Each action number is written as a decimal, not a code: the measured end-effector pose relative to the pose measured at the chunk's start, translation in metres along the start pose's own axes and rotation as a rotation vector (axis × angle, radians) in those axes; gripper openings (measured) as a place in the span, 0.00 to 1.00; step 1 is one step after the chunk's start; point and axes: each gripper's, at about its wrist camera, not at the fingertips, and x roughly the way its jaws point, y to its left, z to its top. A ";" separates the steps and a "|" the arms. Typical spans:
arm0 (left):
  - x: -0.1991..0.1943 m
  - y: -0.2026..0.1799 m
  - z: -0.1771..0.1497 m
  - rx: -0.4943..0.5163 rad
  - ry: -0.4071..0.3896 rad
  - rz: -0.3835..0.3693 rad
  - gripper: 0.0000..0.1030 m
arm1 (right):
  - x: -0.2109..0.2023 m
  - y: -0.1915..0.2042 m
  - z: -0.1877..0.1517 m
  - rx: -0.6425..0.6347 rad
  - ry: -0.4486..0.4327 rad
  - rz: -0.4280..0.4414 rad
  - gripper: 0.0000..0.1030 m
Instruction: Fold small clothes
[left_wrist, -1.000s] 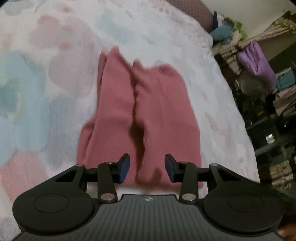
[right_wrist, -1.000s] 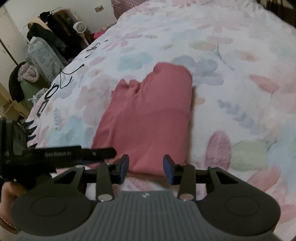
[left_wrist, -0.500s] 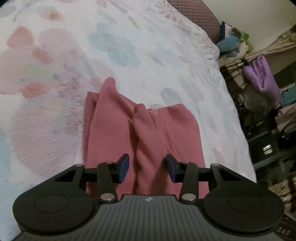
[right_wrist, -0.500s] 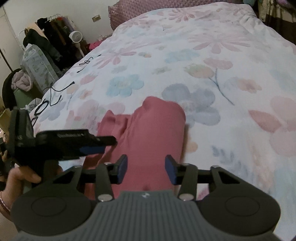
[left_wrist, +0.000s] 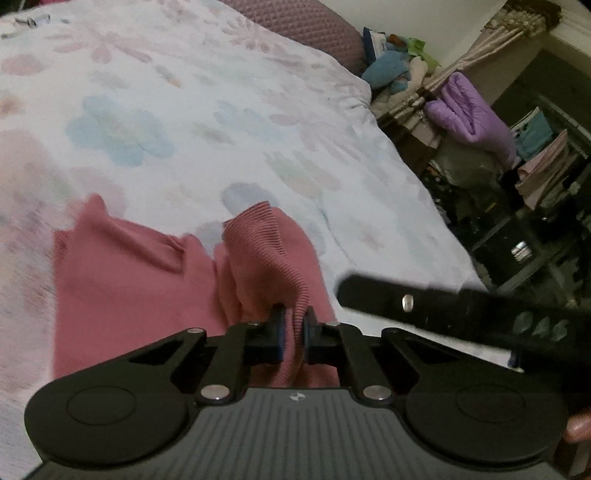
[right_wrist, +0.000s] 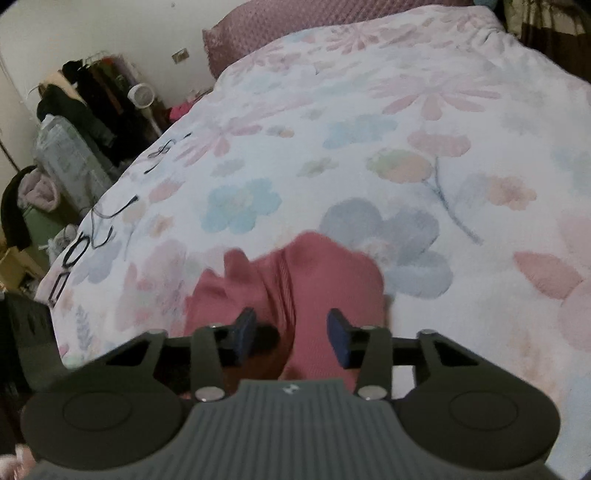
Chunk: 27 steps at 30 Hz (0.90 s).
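Note:
A small pink ribbed knit garment (left_wrist: 129, 280) lies on the floral bedspread (left_wrist: 184, 110). My left gripper (left_wrist: 293, 332) is shut on a raised fold of its near ribbed edge. The garment also shows in the right wrist view (right_wrist: 325, 288), bunched and blurred. My right gripper (right_wrist: 291, 336) is open, its blue-padded fingers (right_wrist: 338, 338) either side of the cloth's near part. The right gripper's black body crosses the left wrist view (left_wrist: 443, 314) at the right.
The bedspread (right_wrist: 369, 147) runs far ahead to a mauve pillow (left_wrist: 295, 22). Black cables (right_wrist: 96, 229) lie near the bed's left edge. Clothes racks and clutter (right_wrist: 74, 118) stand left of the bed, shelves and a purple jacket (left_wrist: 469, 110) to its right.
My left gripper has closed on the garment's near edge and lifted a fold. Both grippers have moved closer over the garment. My right gripper stays open.

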 end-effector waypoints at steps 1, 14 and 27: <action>0.003 -0.001 0.001 -0.006 0.005 -0.001 0.08 | 0.001 0.000 0.002 -0.005 -0.002 0.008 0.56; -0.001 -0.001 0.011 0.017 0.035 -0.068 0.25 | 0.058 0.005 0.020 -0.074 0.107 -0.021 0.03; 0.026 0.071 0.032 -0.307 0.080 -0.146 0.43 | 0.046 -0.033 0.016 0.062 0.070 0.000 0.03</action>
